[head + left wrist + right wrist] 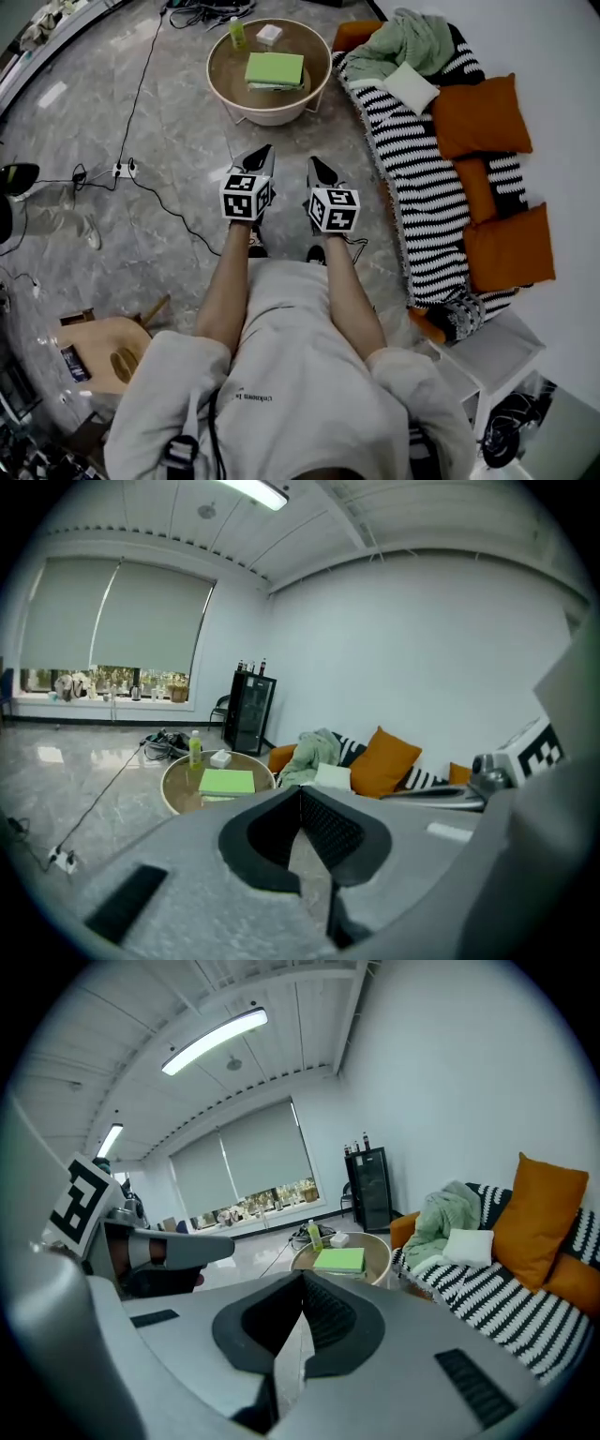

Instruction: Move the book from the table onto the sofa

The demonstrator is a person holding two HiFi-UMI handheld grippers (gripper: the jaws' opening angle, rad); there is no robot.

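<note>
Book (275, 69): flat on the round table (267, 112), upper middle of the head view, well apart from both grippers.
Left gripper (265, 152): jaws closed, empty.
Right gripper (316, 165): jaws closed, empty.
Risk: unopened jaws may push the book against the bottle (237, 33); a thin grip may drop it before the sofa (412, 178).

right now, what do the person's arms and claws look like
The left claw and right claw are dark tapering wedges, each carrying a white cube with black square markers. Their bodies are grey with black ribbed pads. The person wears a pale grey short-sleeved top.
</note>
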